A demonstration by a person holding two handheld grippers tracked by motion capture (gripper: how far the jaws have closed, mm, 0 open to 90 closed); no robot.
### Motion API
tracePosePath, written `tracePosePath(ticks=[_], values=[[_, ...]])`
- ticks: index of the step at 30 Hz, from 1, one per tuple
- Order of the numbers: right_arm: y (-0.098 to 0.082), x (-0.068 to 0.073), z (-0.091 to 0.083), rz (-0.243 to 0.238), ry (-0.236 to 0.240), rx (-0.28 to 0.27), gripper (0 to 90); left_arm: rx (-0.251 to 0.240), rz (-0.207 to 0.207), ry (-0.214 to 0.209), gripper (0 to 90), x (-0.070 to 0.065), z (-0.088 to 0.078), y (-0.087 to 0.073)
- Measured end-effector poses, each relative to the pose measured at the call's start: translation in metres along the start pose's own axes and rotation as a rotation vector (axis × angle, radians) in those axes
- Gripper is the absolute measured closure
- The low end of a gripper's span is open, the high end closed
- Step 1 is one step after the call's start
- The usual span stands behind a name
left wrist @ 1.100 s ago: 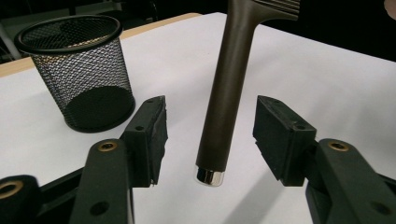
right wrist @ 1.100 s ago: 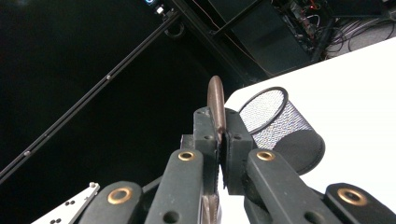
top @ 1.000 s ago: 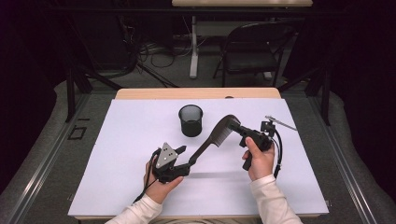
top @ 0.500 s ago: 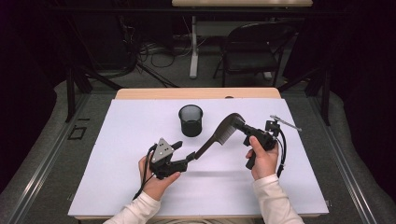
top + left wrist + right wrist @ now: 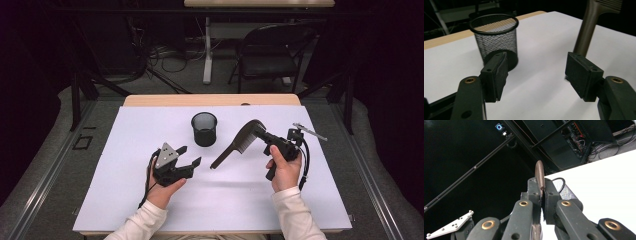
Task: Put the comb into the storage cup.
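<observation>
While a white sheet [image 5: 125, 200] covers nearly all of a wooden table [image 5: 210, 100], a person seated at its near edge works two hand-held grippers above it, seen from the high view. Behind the table, a dark chair [image 5: 272, 55] and a tangle of cables [image 5: 165, 50] sit on the floor.

Near the middle of the sheet, toward its far side, stands a black mesh cup [image 5: 204, 128], upright and open at the top; the left gripper view shows it [image 5: 495, 41] just beyond the left jaw's pad.

To the right of the cup, a dark comb [image 5: 239, 144] is held clear of the table at a slant, its handle end pointing down toward the centre of the sheet and its toothed end at the right gripper [image 5: 265, 136]. That gripper, gripped in the person's right hand [image 5: 284, 170], is clamped on the comb: in the right gripper view its two jaws press together on the comb's thin edge [image 5: 539, 176].

Lower left of the comb, the left gripper [image 5: 189, 156] rests in the person's left hand [image 5: 162, 190], its jaws spread wide and holding nothing. In the left gripper view the comb's handle [image 5: 586, 32] rises just behind the right-hand jaw; whether they touch cannot be told.
</observation>
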State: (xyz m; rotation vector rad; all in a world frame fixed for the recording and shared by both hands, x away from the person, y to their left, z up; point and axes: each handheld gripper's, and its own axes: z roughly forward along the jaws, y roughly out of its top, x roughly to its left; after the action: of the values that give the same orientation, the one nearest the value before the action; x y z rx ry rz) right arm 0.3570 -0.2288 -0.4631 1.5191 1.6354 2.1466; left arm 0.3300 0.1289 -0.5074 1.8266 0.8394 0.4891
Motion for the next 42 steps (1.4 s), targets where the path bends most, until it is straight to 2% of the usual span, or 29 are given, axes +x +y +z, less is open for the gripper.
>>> tracePosePath(ticks=[4,7,11,19,25,30,33,38,40,42], values=[[0.001,0.0,-0.002,-0.013,-0.013,-0.008,87.1,0.032,-0.074,0.026,28.9,0.009,-0.003,0.001],[0.002,0.0,-0.003,-0.023,-0.018,-0.014,87.1,0.023,-0.089,0.031,26.4,0.014,-0.005,0.002],[0.003,0.0,-0.005,-0.025,-0.023,-0.025,87.1,0.017,-0.085,0.046,25.0,0.019,-0.009,0.004],[0.004,0.004,-0.006,-0.088,-0.057,-0.031,87.1,0.035,-0.107,0.062,23.3,0.026,-0.012,0.005],[0.004,0.006,-0.008,-0.142,-0.08,-0.043,87.1,0.021,-0.127,0.052,18.9,0.028,-0.015,0.005],[0.002,0.01,-0.008,-0.171,-0.083,-0.056,87.1,0.009,-0.115,0.052,16.3,0.029,-0.018,0.006],[0.001,0.014,-0.007,-0.205,-0.088,-0.064,87.1,0.0,-0.115,0.047,16.2,0.03,-0.02,0.006],[0.0,0.017,-0.003,-0.224,-0.094,-0.062,87.1,-0.012,-0.111,0.043,16.2,0.031,-0.025,0.006],[0.0,0.019,-0.001,-0.244,-0.098,-0.059,87.1,-0.014,-0.113,0.045,16.2,0.031,-0.027,0.006],[-0.001,0.021,0.001,-0.285,-0.116,-0.052,87.1,-0.014,-0.107,0.047,16.2,0.032,-0.027,0.007]])
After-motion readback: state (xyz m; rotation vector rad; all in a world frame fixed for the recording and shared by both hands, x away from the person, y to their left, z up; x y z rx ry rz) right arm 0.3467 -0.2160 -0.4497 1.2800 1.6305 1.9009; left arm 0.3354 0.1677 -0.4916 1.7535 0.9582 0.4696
